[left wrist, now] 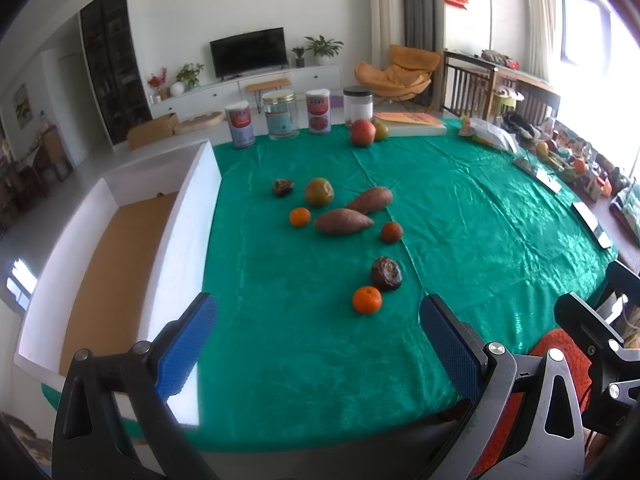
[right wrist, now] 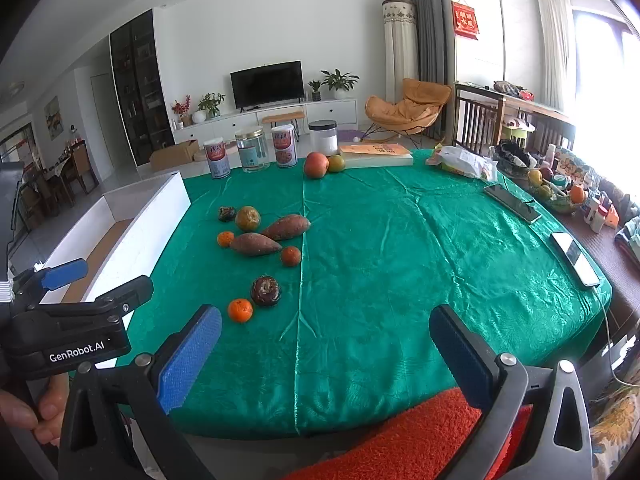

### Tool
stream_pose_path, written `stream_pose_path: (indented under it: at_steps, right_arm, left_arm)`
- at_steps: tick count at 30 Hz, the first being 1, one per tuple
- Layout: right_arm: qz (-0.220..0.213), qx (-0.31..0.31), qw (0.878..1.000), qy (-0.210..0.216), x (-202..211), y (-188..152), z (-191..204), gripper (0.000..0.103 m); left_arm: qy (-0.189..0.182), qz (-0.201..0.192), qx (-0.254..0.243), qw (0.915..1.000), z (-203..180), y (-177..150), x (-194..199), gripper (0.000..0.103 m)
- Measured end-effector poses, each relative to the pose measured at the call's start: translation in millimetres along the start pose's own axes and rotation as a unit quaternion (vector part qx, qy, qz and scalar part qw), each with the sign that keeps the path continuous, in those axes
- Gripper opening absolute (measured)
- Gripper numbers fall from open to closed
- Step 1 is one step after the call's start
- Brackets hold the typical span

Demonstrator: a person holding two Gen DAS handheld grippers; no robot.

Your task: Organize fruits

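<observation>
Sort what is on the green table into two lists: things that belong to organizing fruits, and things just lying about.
Job: oranges, sweet potatoes, dark fruits, green fruit, apple, white box.

Lying about: cans, jars, book, phones, bag.

I'm in a home living room: a television (right wrist: 267, 83) on a white cabinet (right wrist: 264, 118) at upper centre, potted plants (right wrist: 339, 80) beside it, an orange lounge chair (right wrist: 408, 108) right of them.

Green-clothed table (right wrist: 400, 260) bears tangerines (right wrist: 240, 310), sweet potatoes (right wrist: 254, 244), jars (right wrist: 252, 155).
</observation>
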State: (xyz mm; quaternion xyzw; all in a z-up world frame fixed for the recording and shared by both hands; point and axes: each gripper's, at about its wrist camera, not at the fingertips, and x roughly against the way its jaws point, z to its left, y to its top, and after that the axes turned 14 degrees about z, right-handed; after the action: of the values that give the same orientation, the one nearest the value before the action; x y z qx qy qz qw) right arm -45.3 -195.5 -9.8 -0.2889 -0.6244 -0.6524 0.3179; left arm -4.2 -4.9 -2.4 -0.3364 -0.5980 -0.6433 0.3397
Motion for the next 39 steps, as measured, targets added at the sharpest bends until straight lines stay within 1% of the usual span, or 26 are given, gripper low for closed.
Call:
stream_pose_path:
  at_steps: [23,30,39]
  right_arm:
    - [-0.016,-0.002,1.0,-0.003,10,1,1,0.103]
    - [-0.028,-0.004,1.0,-0.006,18,0,3,0.103]
    - [-0.026,-0.003,1.0,-0.006,18,0,3,0.103]
  left_arm:
    - [0.001,0.002,0.002,1.0,3,1,-1,0.102]
    - [-0.001,-0.004,0.013,0.9999,11,0,3,0.102]
    - [-0.002,0.002,0.013,0.9999,14,-2,1,0.102]
